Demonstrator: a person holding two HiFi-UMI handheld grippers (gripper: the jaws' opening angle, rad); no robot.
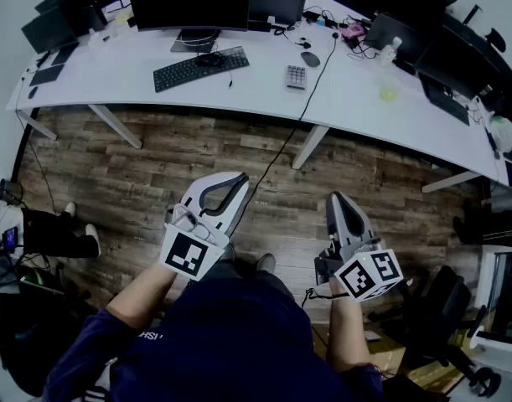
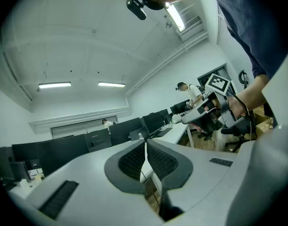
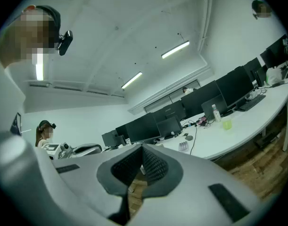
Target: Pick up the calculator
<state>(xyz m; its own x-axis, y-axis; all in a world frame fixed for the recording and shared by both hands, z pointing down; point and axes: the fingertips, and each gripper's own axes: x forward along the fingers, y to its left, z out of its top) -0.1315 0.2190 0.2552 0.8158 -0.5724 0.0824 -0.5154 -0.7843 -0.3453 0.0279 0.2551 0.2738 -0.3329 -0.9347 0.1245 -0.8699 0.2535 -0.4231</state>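
Approach not yet begun: I hold left gripper (image 1: 239, 179) and right gripper (image 1: 336, 198) pressed together, empty. The calculator (image 1: 297, 76) lies on the desk (image 1: 356, 82), well apart; next I must advance and open.

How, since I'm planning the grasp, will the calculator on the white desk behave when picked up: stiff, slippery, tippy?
The calculator looks like a small flat slab, so it is probably rigid and light. Lying flat on the desk, it shouldn't roll or tip, but may slide on the smooth top if nudged.
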